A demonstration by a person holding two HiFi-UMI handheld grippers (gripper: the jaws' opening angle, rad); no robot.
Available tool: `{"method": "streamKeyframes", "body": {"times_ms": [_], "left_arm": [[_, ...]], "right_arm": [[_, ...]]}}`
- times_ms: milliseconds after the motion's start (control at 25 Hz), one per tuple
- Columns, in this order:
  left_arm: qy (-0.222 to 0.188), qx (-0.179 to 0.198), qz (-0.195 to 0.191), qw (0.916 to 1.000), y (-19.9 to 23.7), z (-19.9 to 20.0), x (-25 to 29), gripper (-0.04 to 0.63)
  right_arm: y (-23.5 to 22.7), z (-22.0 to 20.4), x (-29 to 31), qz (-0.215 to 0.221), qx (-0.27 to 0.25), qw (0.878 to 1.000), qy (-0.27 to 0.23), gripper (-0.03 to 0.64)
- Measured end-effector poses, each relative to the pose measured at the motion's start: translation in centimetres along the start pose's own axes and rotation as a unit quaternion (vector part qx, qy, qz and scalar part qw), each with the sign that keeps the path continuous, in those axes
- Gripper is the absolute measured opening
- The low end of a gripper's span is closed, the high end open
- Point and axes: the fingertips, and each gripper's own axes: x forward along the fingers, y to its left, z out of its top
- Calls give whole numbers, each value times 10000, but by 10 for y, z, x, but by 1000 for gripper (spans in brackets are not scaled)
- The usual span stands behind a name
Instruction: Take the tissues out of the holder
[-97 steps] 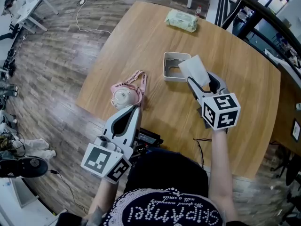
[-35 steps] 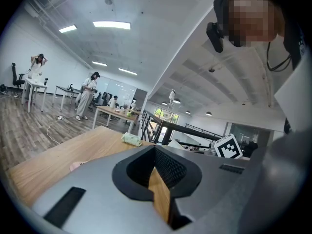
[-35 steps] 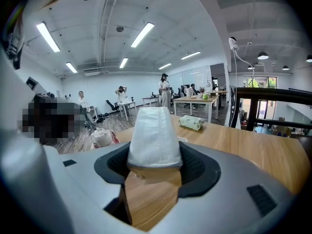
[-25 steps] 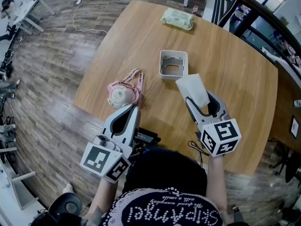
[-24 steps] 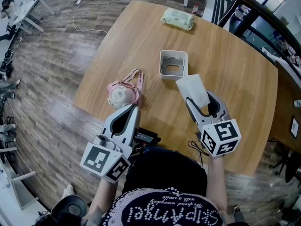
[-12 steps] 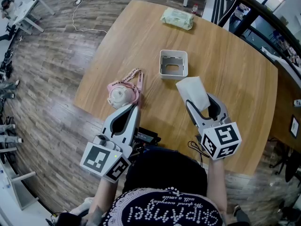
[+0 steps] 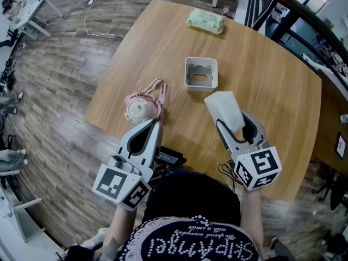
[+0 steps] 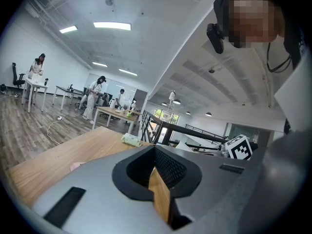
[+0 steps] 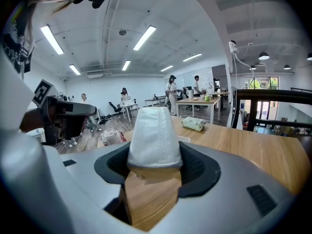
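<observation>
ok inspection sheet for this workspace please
surface: wooden table, no spills seen
job's things: holder looks empty; tissues out, clear of it
clutter: pink strapped item, green pack
grippers: right claw shut on the tissues; left claw shut, empty
cables: white cable on the floor
surroundings: wood floor, desks and people beyond

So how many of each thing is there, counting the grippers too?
2 grippers: left gripper, right gripper
1 tissue bundle
1 tissue holder
1 green pack
1 pink mask
Total: 6
</observation>
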Motion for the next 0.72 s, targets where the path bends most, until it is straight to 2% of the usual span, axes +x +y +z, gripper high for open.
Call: {"method": "streamKeyframes", "body": {"times_ms": [720], "left_arm": [[-20, 9, 25, 10000, 0, -2, -2, 5]], "right_arm": [[3, -14, -18, 0, 104, 9999, -16, 270]]}}
